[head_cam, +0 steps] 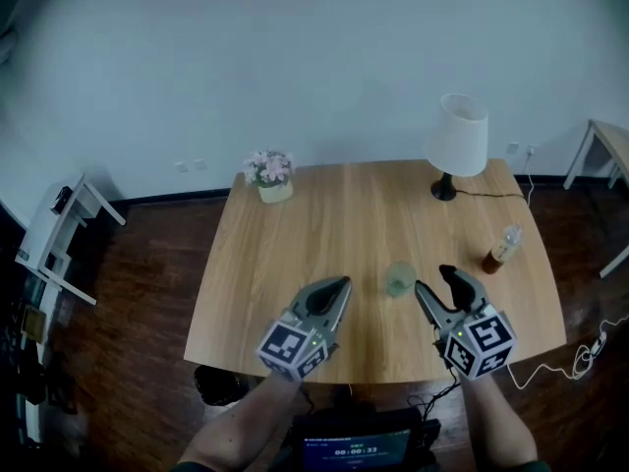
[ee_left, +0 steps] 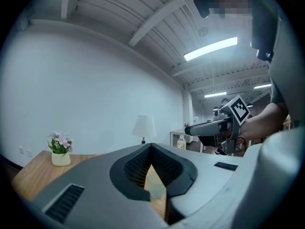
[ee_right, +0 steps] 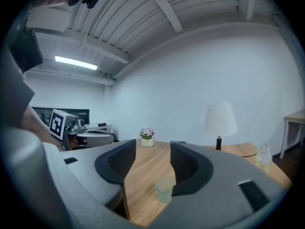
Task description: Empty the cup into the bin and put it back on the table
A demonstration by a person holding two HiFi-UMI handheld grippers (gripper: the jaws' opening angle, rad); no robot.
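A pale green see-through cup [head_cam: 400,279] stands upright on the wooden table [head_cam: 295,264], near its front edge. My right gripper [head_cam: 435,283] hovers just right of the cup, jaws apart and empty. In the right gripper view the cup [ee_right: 165,190] sits low beyond the right gripper [ee_right: 152,149], not between the pads. My left gripper [head_cam: 343,286] hangs left of the cup with its tips together. In the left gripper view the cup [ee_left: 155,185] shows through the slit below the joined tips of the left gripper [ee_left: 150,148].
A white lamp [head_cam: 458,136] stands at the table's far right, a flower pot [head_cam: 271,177] at the far left, a bottle [head_cam: 502,249] by the right edge. A dark round bin [head_cam: 218,385] sits on the floor below the front left corner. A white shelf [head_cam: 59,234] is left.
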